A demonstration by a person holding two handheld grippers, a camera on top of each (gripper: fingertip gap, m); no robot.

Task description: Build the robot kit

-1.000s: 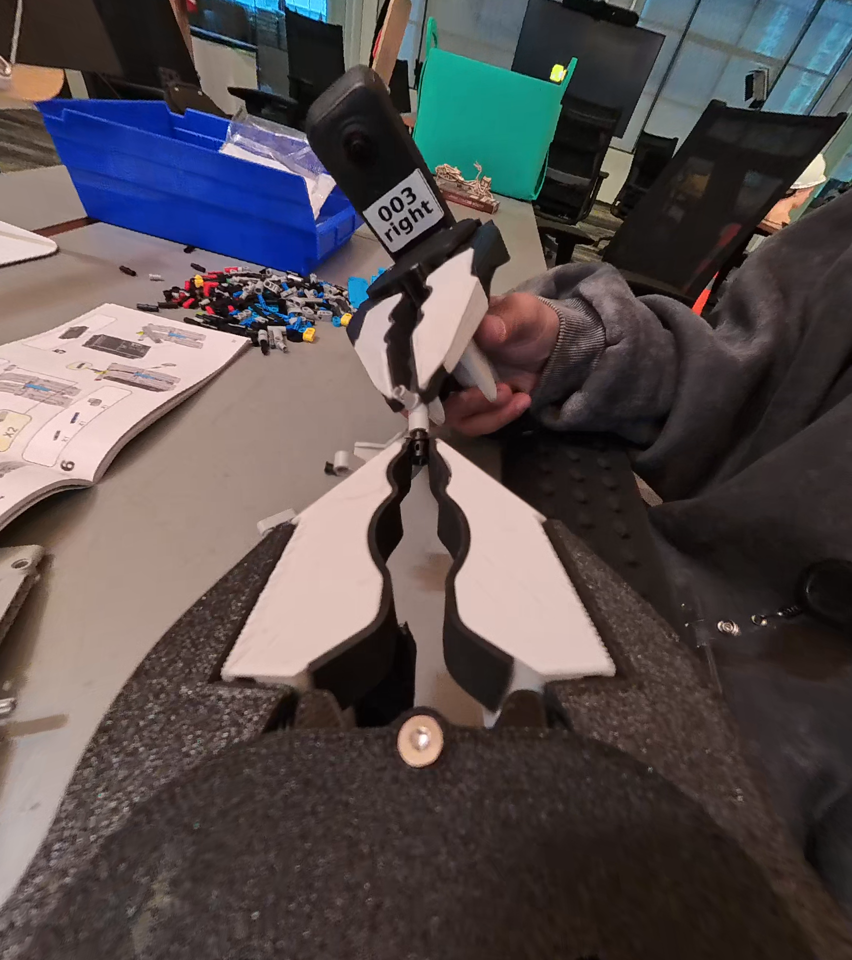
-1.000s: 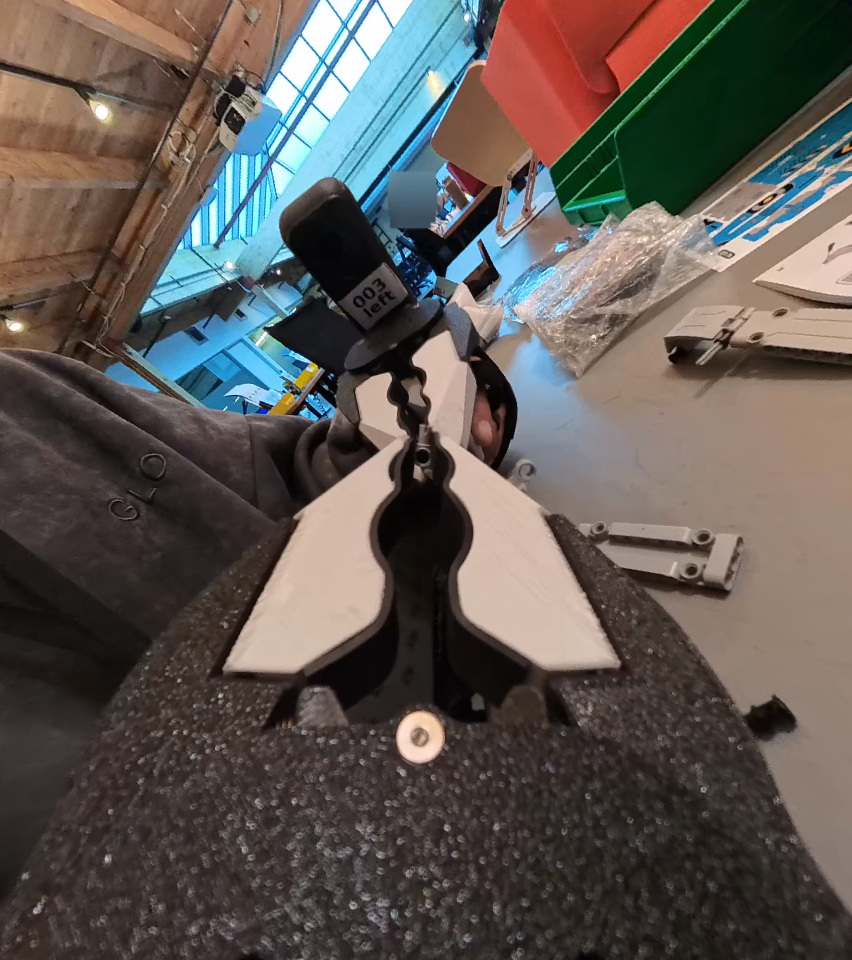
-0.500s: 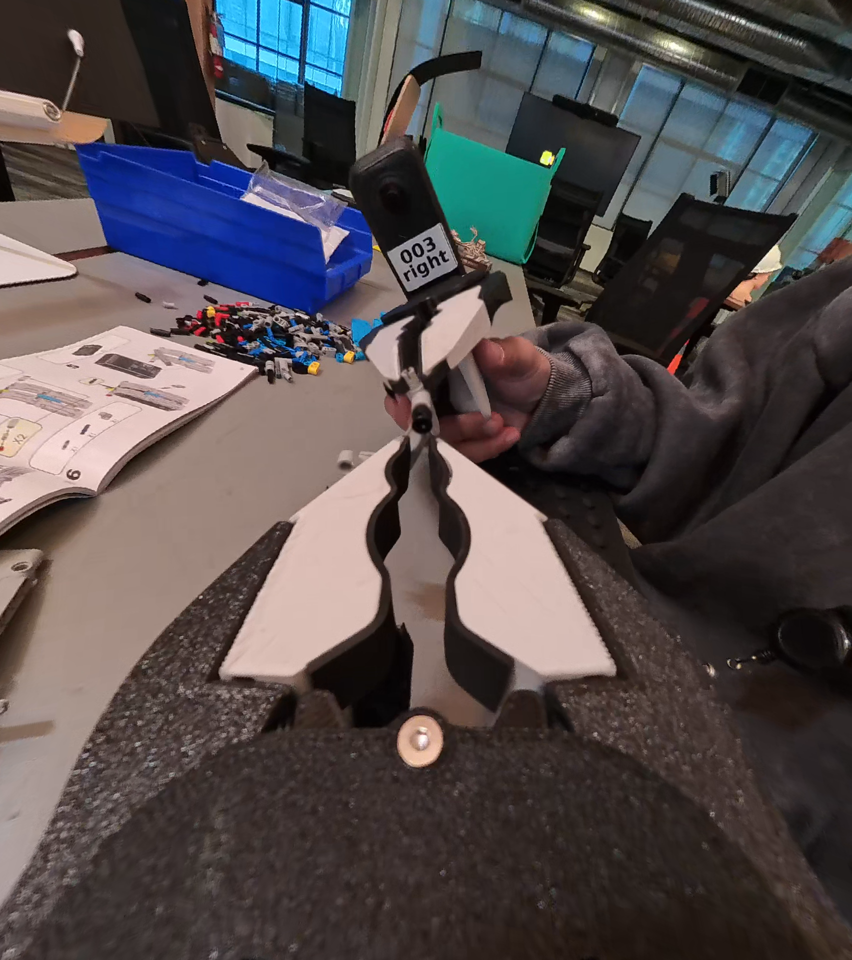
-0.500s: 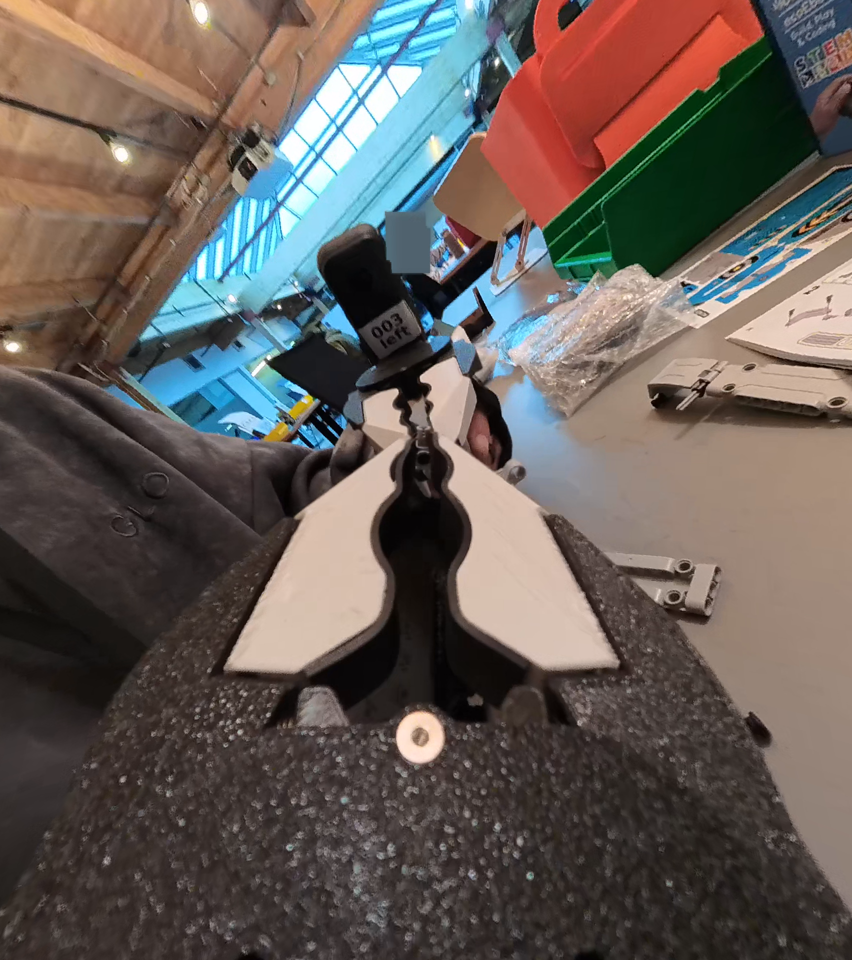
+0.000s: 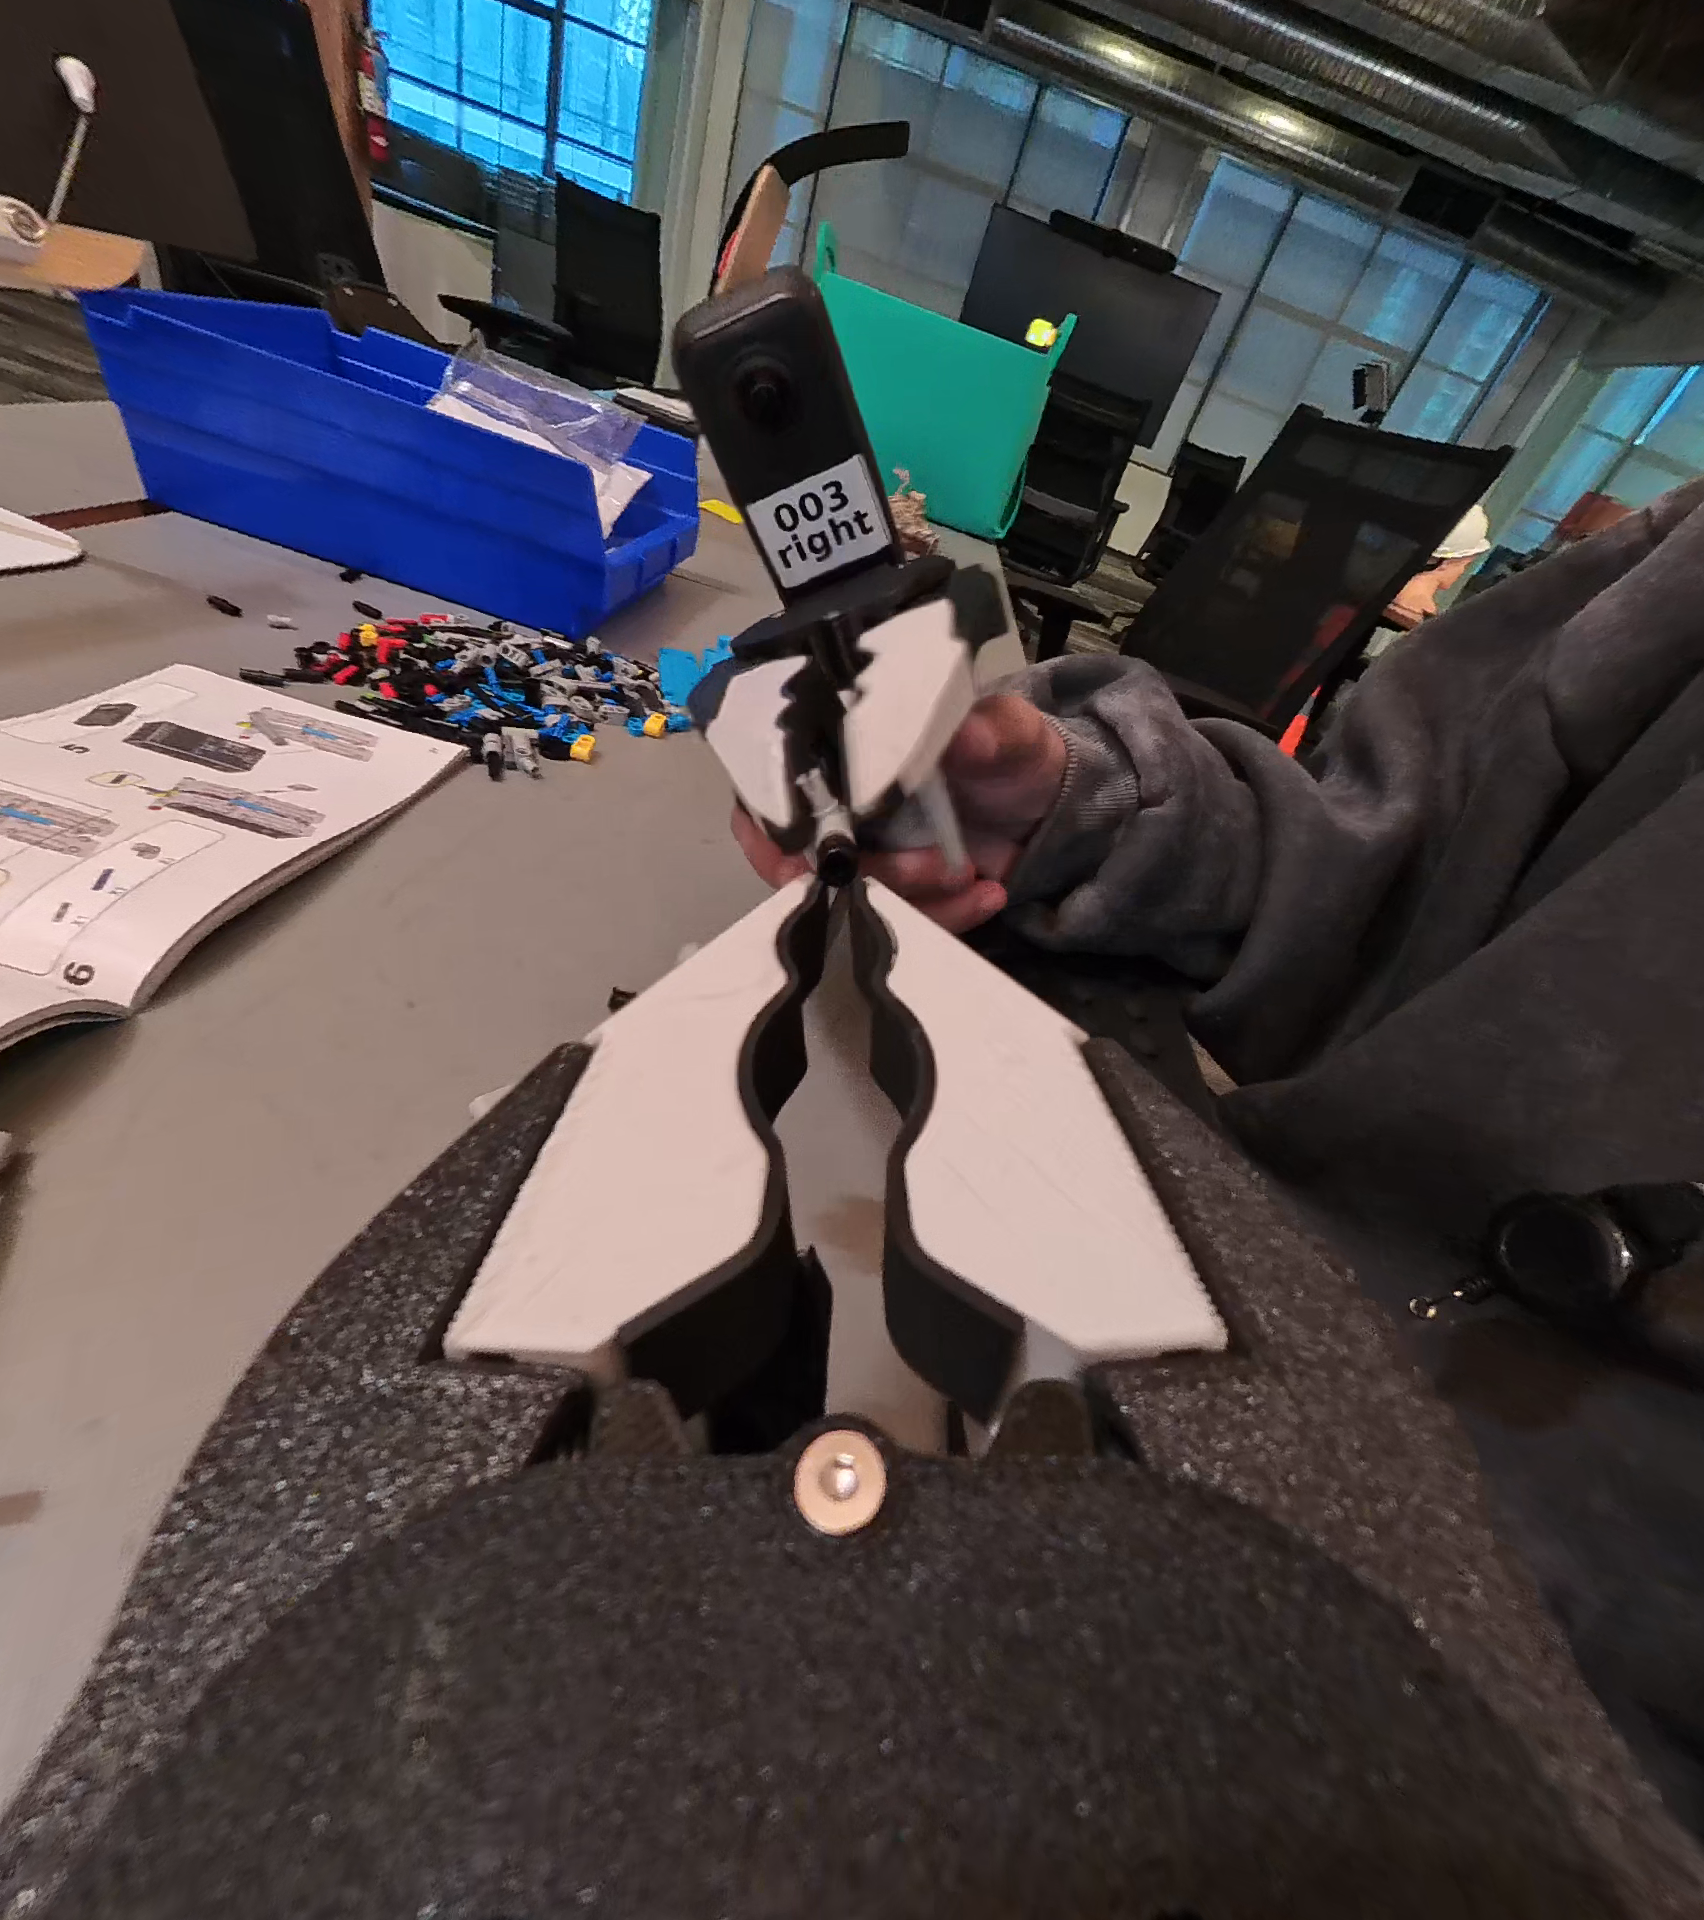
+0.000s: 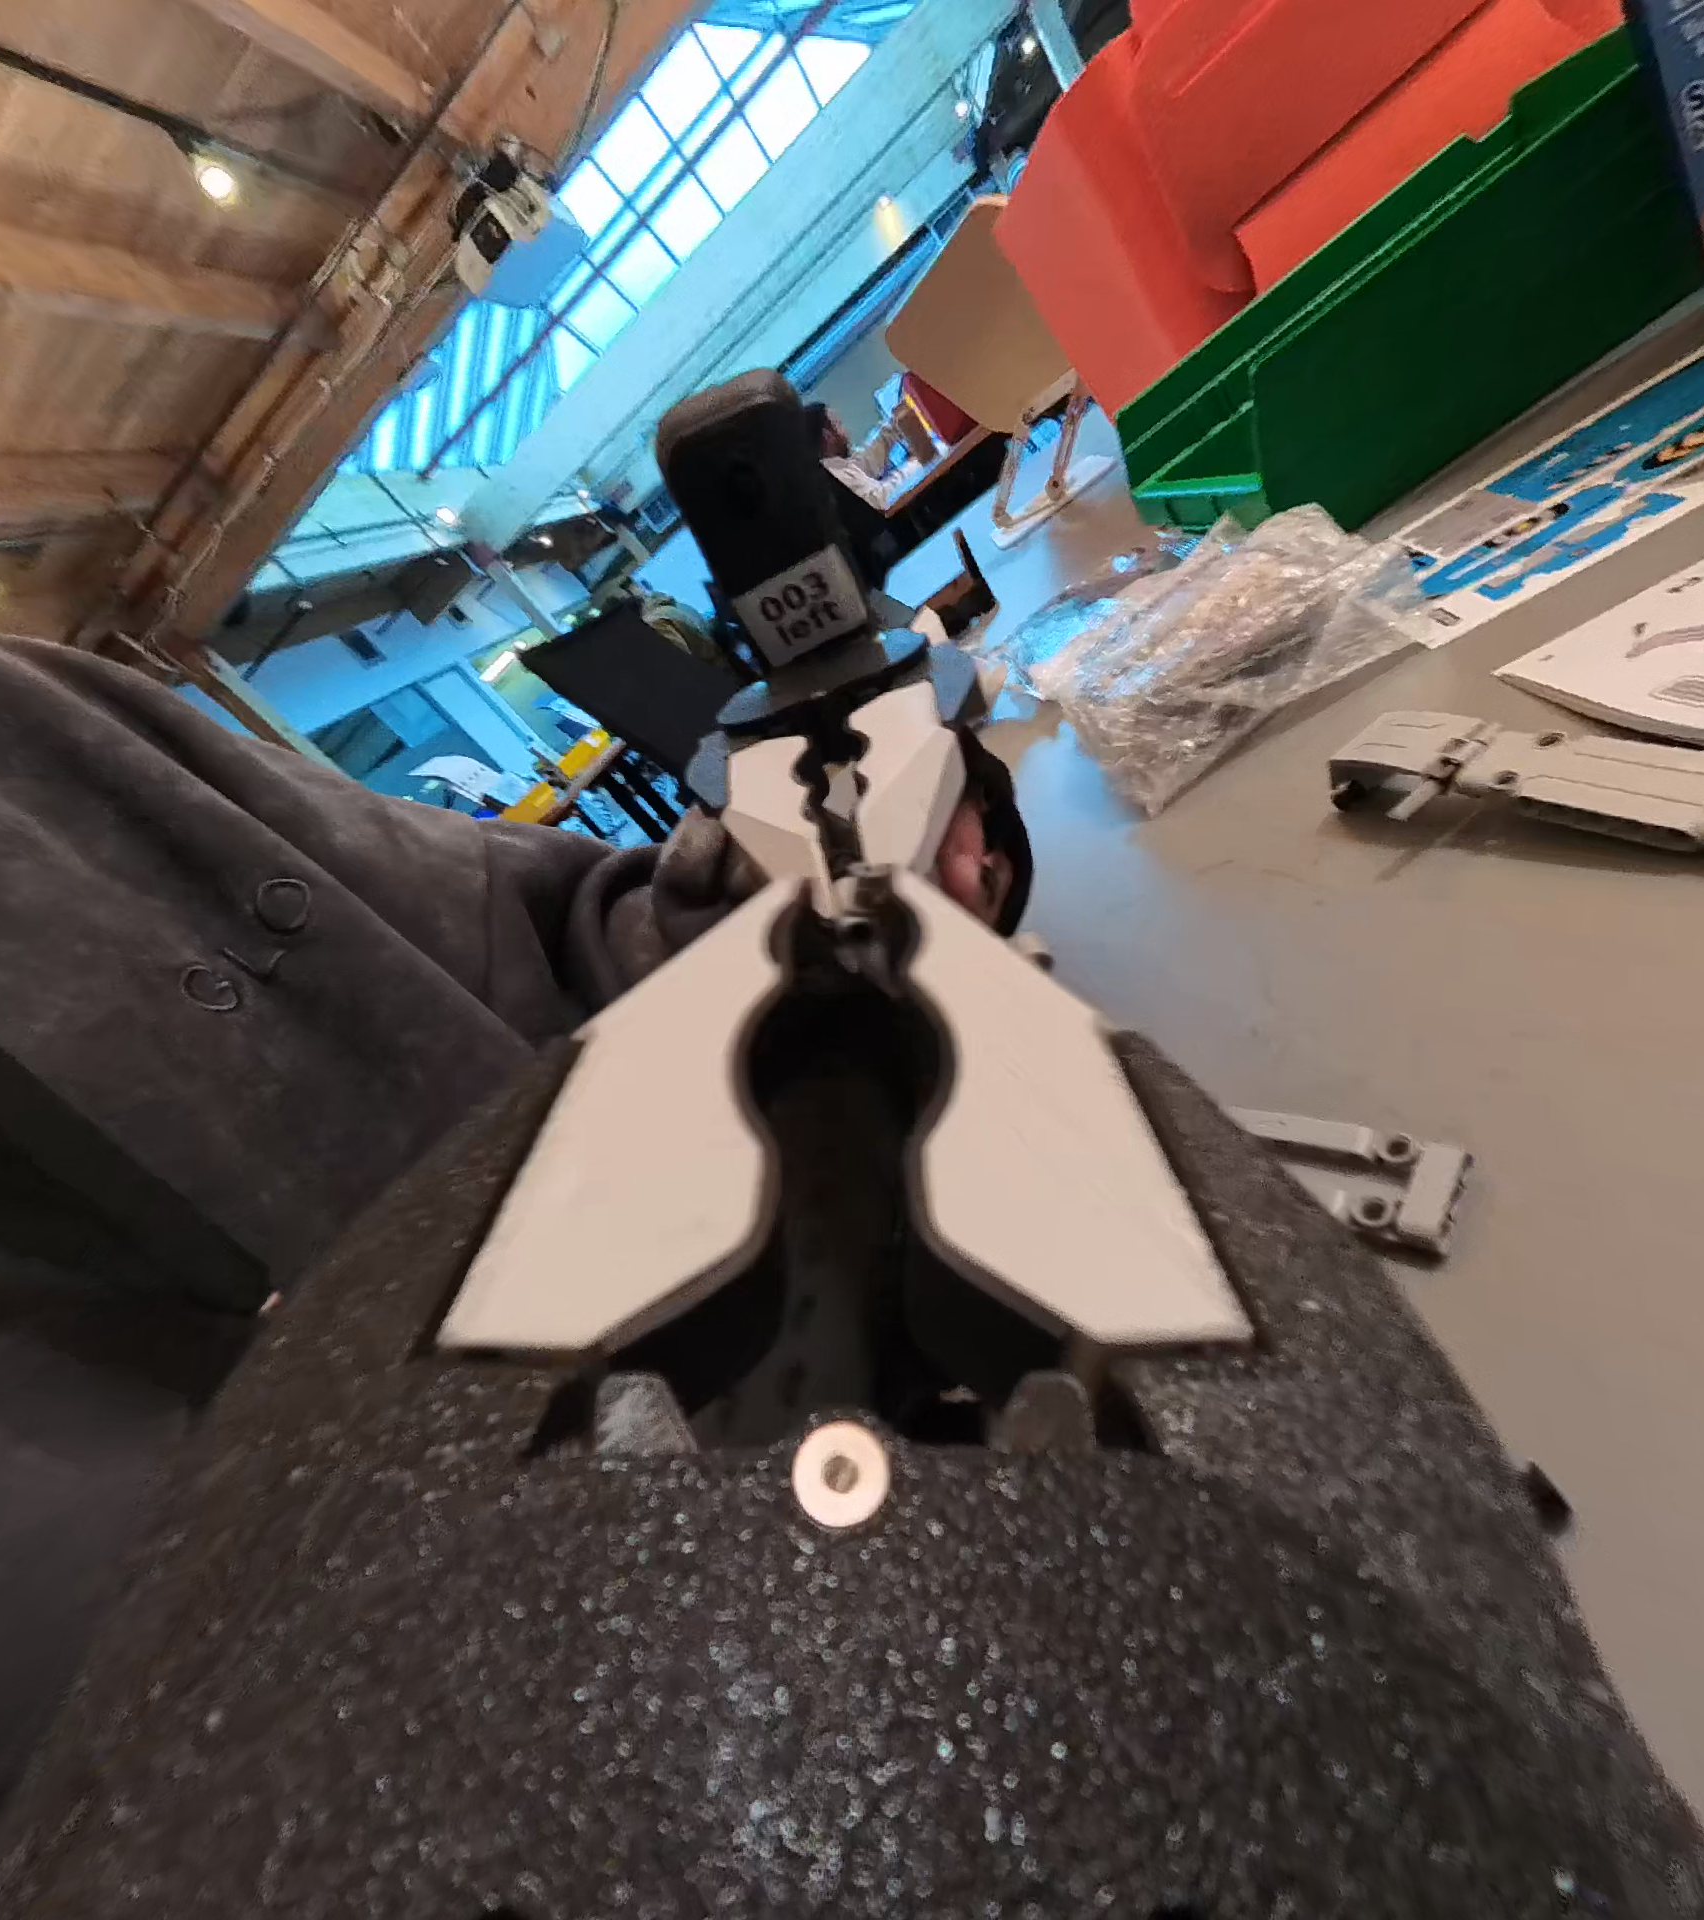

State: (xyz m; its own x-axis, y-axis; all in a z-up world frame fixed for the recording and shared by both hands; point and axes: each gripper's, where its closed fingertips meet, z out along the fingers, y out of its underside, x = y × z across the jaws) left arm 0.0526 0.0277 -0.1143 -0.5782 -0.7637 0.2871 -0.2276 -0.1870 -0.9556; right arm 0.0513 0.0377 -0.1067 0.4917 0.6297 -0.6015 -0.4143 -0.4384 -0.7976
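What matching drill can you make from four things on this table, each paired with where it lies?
1. blue bin
2. instruction booklet
3. clear plastic bag
4. pile of small building parts

a. open, near table edge
b. just in front of the blue bin
c. far end, left wrist view
d. crumpled, before the green bin

Pairs: 1-c, 2-a, 3-d, 4-b

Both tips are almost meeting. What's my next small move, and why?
Probably ease the left hand-held gripper a touch straight forward: the black pin held by the right hand-held gripper sits just off its shut tips, roughly in line.
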